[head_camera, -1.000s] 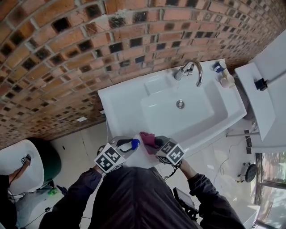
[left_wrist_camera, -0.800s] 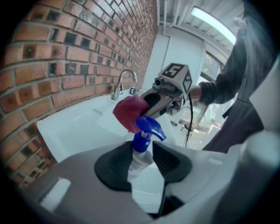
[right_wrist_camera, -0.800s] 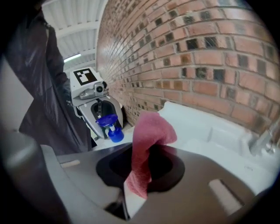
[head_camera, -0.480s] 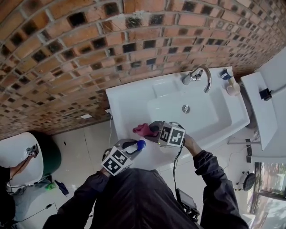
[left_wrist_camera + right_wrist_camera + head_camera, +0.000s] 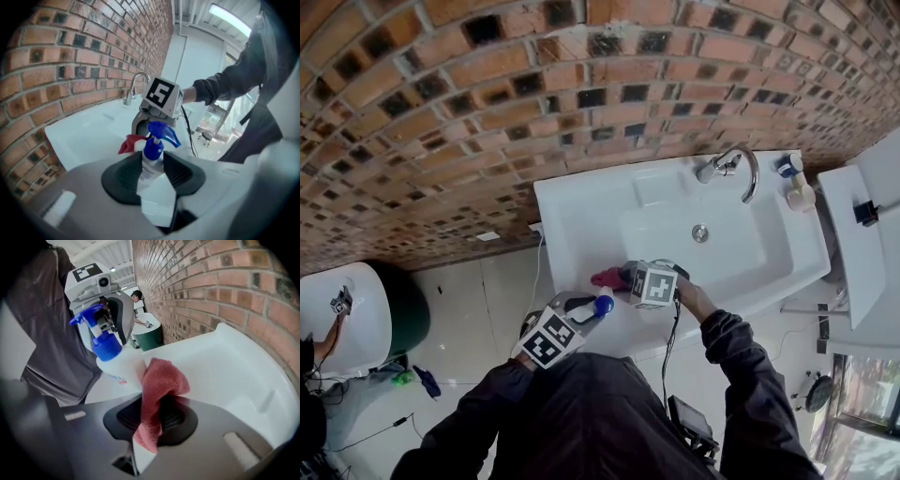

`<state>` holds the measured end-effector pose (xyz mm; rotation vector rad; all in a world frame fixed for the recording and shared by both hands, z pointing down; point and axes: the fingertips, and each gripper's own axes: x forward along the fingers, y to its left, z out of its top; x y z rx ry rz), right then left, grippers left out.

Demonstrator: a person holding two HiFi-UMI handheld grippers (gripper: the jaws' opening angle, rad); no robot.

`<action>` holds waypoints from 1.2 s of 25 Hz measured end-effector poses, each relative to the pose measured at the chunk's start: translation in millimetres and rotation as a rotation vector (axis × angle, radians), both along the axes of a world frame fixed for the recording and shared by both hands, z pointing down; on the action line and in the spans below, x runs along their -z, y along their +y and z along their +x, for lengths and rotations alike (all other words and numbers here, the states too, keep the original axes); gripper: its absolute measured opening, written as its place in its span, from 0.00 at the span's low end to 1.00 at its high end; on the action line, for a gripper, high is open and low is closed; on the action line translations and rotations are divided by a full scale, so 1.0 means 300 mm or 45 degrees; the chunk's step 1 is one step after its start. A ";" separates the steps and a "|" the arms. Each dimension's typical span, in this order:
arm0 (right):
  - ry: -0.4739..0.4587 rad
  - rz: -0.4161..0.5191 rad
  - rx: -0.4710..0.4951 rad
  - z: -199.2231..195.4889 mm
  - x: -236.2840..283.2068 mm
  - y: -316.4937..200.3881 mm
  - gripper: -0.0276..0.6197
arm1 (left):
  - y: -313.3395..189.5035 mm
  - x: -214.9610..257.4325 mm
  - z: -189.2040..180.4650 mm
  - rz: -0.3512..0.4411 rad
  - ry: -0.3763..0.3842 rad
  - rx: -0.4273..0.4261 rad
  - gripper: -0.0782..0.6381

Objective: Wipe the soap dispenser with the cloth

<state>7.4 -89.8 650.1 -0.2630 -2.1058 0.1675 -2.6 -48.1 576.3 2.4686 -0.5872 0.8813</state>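
The soap dispenser is a white bottle with a blue pump head, and my left gripper is shut on its body. In the left gripper view the dispenser stands upright between the jaws of the left gripper. My right gripper is shut on a red cloth. In the right gripper view the cloth sticks out of the right gripper and rests against the dispenser just below its blue head. Both are over the sink's front left corner.
The white sink is set against a brick wall. A chrome tap and two small bottles are at the sink's back right. A white cabinet stands to the right, and a green bin on the floor to the left.
The right gripper with the cloth has moved from right beside the dispenser's head to its far side, over the sink rim. The left gripper keeps hold of the dispenser.
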 end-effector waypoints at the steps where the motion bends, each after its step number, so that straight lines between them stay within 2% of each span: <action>1: 0.007 0.009 0.003 -0.004 -0.013 -0.001 0.14 | 0.000 0.000 -0.001 -0.002 0.000 0.003 0.32; 4: 0.019 0.011 -0.041 -0.002 -0.033 -0.009 0.15 | -0.002 -0.001 -0.004 -0.010 0.006 0.012 0.32; 7: -0.058 0.027 -0.183 0.000 0.040 -0.020 0.15 | -0.005 0.006 -0.005 -0.007 0.018 0.013 0.32; 14: -0.497 0.063 -0.715 0.056 0.393 0.026 0.15 | 0.024 0.097 -0.057 0.089 0.063 0.076 0.32; 17: -0.615 0.057 -0.917 0.086 0.487 0.093 0.15 | 0.046 0.137 -0.100 0.105 0.114 0.161 0.31; 21: -0.666 0.098 -1.000 0.092 0.535 0.160 0.15 | 0.048 0.196 -0.129 0.155 0.182 0.223 0.31; 25: -0.675 0.153 -1.035 0.081 0.551 0.162 0.14 | 0.051 0.221 -0.112 0.187 0.195 0.175 0.30; 30: -0.681 0.159 -1.047 0.074 0.563 0.170 0.14 | 0.060 0.235 -0.106 0.201 0.199 0.150 0.29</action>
